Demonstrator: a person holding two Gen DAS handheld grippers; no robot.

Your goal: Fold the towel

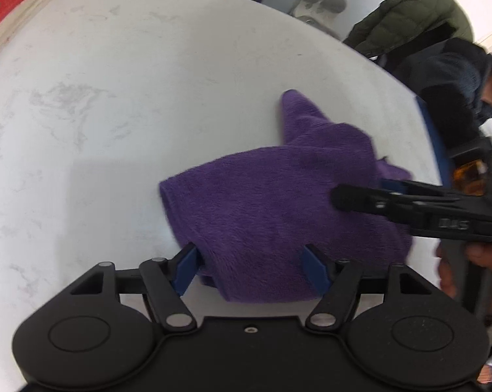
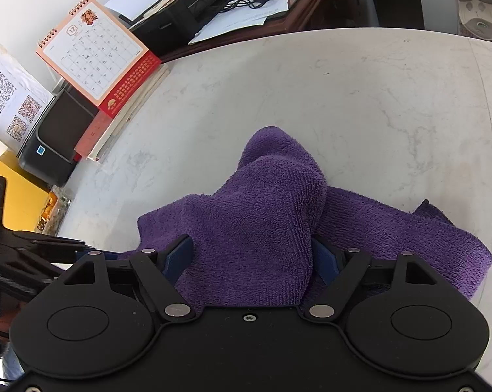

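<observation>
One purple towel [image 2: 265, 215] lies bunched on the white tabletop [image 1: 115, 98], a fold between the spread blue pads of each hand-held gripper, left [image 1: 252, 266] and right [image 2: 252, 261]. I judge neither grips; closing now could pinch several layers and fold it crooked.

Left gripper [image 1: 250, 266] hangs low over the pale marbled desk [image 1: 115, 98], blue fingers [image 1: 185, 269] spread either side of the crumpled purple towel [image 1: 272, 202] — pads not visibly pinching it. From the right the other gripper [image 1: 340, 197] reaches in over the same heap — a hand [image 1: 474, 261] behind it.
</observation>
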